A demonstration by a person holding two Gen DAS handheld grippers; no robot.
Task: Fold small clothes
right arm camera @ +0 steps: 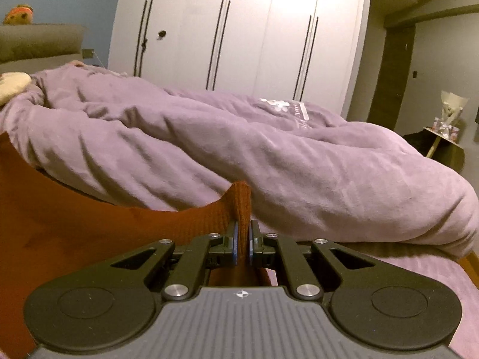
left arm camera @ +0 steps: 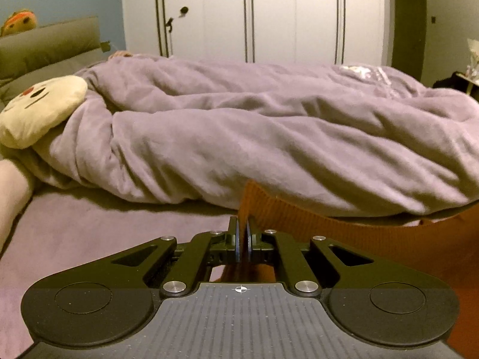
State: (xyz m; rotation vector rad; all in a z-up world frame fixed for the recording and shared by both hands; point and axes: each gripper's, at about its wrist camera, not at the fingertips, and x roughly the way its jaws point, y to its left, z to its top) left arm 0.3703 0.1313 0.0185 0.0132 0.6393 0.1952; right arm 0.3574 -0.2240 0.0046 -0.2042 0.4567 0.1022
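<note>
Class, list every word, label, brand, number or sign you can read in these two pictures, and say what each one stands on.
No text can be read.
White print on the duvet: blurred, unreadable.
Crosshair mark on the left claw body: a symbol, no letters.
Star mark on the right claw body: a symbol, no letters.
Orange garment, wardrobe: none.

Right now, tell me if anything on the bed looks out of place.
The purple duvet lies bunched in a rumpled heap, not spread flat. Otherwise, both grippers, left and right, pinch the orange knit garment normally.
</note>
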